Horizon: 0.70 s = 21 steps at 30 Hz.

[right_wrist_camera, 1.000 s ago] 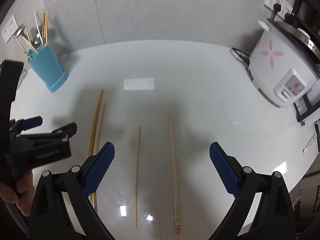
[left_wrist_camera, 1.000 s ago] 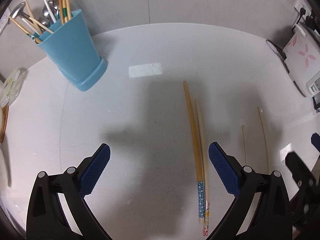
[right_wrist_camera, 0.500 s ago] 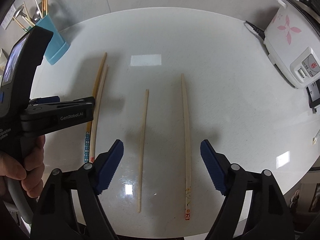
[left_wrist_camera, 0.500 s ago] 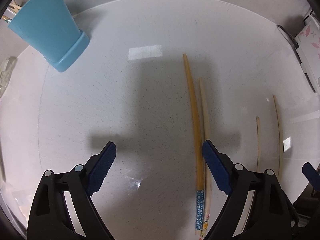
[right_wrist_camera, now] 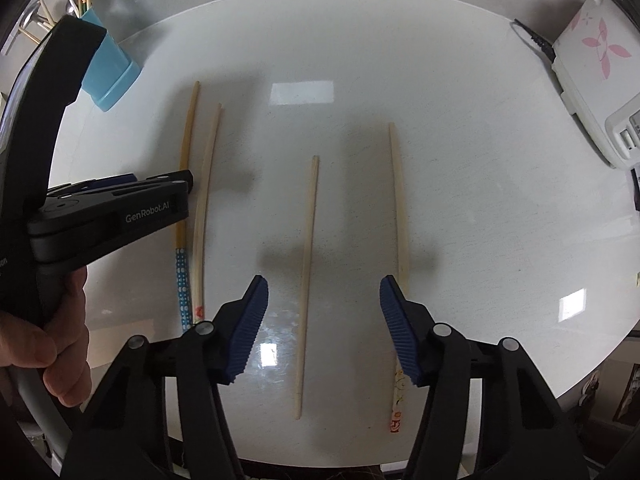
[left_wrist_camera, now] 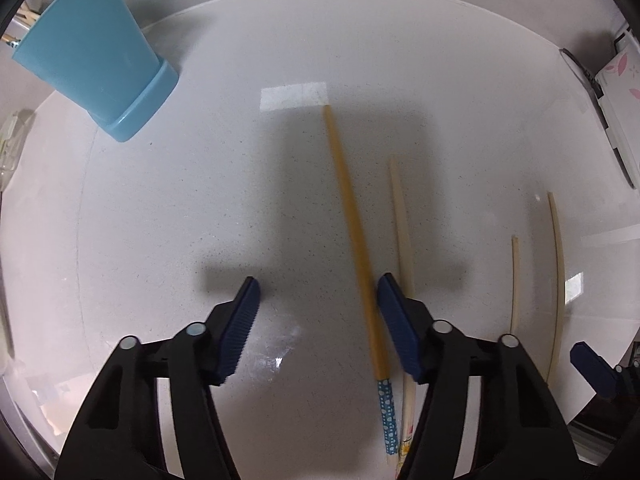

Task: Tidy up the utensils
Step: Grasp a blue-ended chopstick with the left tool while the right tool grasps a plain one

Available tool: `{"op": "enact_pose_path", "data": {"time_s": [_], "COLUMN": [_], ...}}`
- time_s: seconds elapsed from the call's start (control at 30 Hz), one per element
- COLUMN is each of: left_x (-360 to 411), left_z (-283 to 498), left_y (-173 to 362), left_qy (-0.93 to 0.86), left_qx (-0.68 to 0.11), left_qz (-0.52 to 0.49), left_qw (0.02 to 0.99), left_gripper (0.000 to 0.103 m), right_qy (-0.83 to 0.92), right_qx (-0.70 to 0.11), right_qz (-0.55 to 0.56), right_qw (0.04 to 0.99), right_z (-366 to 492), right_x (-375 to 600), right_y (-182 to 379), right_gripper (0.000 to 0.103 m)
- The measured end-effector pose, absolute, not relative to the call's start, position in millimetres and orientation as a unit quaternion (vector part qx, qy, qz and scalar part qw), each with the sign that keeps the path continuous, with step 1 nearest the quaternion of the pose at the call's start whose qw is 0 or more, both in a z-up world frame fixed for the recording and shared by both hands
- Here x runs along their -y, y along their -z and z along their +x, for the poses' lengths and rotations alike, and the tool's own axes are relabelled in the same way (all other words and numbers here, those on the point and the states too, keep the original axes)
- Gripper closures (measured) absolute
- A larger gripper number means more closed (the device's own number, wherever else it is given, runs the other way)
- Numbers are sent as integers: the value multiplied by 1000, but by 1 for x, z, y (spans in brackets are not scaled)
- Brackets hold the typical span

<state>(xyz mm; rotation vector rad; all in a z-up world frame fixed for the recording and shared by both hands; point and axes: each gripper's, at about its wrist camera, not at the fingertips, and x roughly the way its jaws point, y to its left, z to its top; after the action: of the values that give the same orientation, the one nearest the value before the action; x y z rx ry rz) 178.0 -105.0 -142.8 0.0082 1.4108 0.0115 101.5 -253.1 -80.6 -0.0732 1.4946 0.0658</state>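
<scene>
Both grippers were pointing down at the white table [right_wrist_camera: 460, 160], jaws closing but not pinching anything yet. The left gripper [left_wrist_camera: 316, 312] had the blue-dotted chopstick [left_wrist_camera: 352, 232] between its pads, right by the right-hand one, with a pale chopstick [left_wrist_camera: 402, 224] just outside. The right gripper [right_wrist_camera: 324, 312] straddled a plain chopstick [right_wrist_camera: 308, 264]; another one [right_wrist_camera: 398, 208] ran behind its right pad, and the blue utensil holder [left_wrist_camera: 92, 60] sat off at the back left.

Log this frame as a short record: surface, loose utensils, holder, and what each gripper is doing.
surface: white round table
loose utensils: four chopsticks lying flat, roughly parallel
holder: blue cup, upright, holding utensils
left gripper: jaws closing around blue-dotted chopstick, not yet clamped
right gripper: jaws closing around plain chopstick, pads not touching it
bystander item: rice cooker at table edge
</scene>
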Motion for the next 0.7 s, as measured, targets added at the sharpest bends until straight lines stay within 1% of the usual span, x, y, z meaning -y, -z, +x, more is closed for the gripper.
{"op": "enact_pose_path", "data": {"time_s": [0.03, 0.07, 0.13, 0.17, 0.23, 0.33, 0.43, 0.47, 0.6, 0.7], "left_x": [105, 106, 113, 114, 115, 118, 118, 115, 112, 110], "left_z": [179, 181, 183, 184, 184, 186, 189, 184, 185, 187], "left_y": [142, 142, 139, 138, 137, 138, 138, 137, 137, 138], "left_qy": [-6, -6, -5, -6, -6, -7, -9, -10, -12, -10], "left_qx": [-652, -655, -658, -659, -661, -665, -670, -671, -676, -677], "left_qz": [3, 3, 6, 6, 8, 13, 11, 12, 11, 13], "left_qw": [758, 756, 753, 752, 750, 747, 742, 741, 737, 736], "left_gripper": [54, 57, 67, 69, 79, 91, 95, 96, 96, 96], "right_qy": [-31, -31, -30, -30, -30, -32, -30, -28, -24, -23], "right_qx": [-684, -688, -696, -698, -704, -714, -723, -728, -752, -752], "right_qz": [-29, -26, -19, -17, -12, -7, -3, 1, 11, 9], "right_qw": [729, 724, 718, 715, 709, 700, 690, 685, 659, 659], "right_z": [103, 105, 108, 110, 113, 117, 119, 120, 119, 119], "right_x": [253, 254, 254, 254, 254, 254, 254, 254, 251, 249], "right_y": [82, 83, 86, 87, 89, 93, 98, 101, 115, 117], "right_gripper": [52, 53, 56, 56, 58, 60, 63, 63, 73, 75]}}
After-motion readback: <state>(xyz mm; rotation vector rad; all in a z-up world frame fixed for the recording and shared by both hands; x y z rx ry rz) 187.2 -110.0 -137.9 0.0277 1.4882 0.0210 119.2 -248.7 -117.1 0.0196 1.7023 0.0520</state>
